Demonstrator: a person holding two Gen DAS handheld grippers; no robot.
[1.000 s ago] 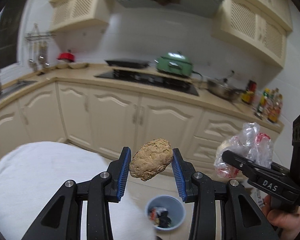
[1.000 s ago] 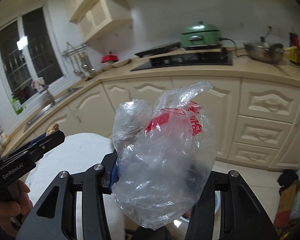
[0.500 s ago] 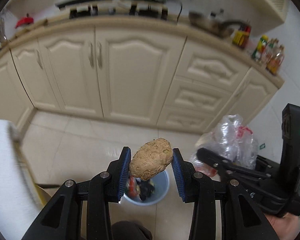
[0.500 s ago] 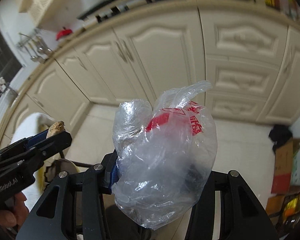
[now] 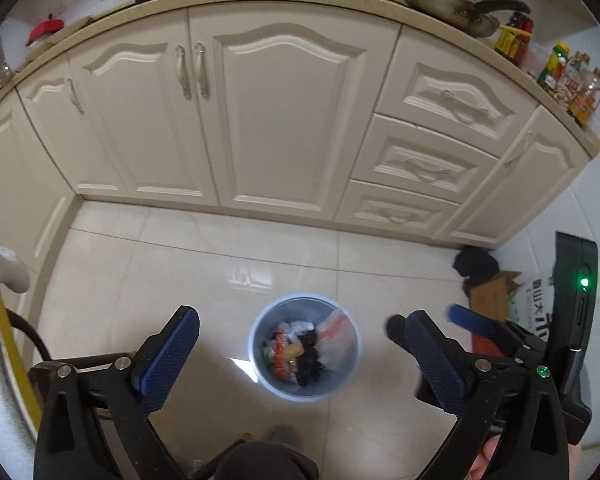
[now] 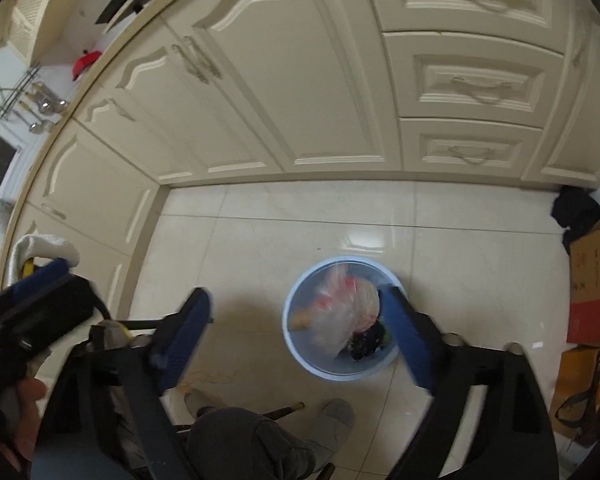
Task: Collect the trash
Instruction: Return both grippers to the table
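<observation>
A light blue bin (image 5: 257, 364) stands on the floor tiles, directly below both grippers. Inside it lie mixed trash, a brown lump (image 5: 294, 350) and a clear plastic bag with red print (image 5: 333, 327). My left gripper (image 5: 302, 318) points steeply down over the bin, its jaws opening wide with nothing between them. The right gripper (image 6: 296, 294) hangs over the same bin (image 6: 300, 354), jaws also opening and empty. The plastic bag (image 6: 340, 312) shows blurred in the bin's mouth, with the brown lump (image 6: 300, 320) beside it.
Cream cabinet doors (image 5: 284, 112) and drawers (image 5: 424, 164) line the far side of the floor. A cardboard box (image 6: 590, 284) and a black cloth (image 6: 576, 208) sit at the right wall. The person's knee (image 6: 236, 440) and slippered foot (image 6: 336, 412) are just in front of the bin.
Both grippers tipped down over the bin and opened. The brown lump left the left gripper and the plastic bag left the right; both are now in the bin.
</observation>
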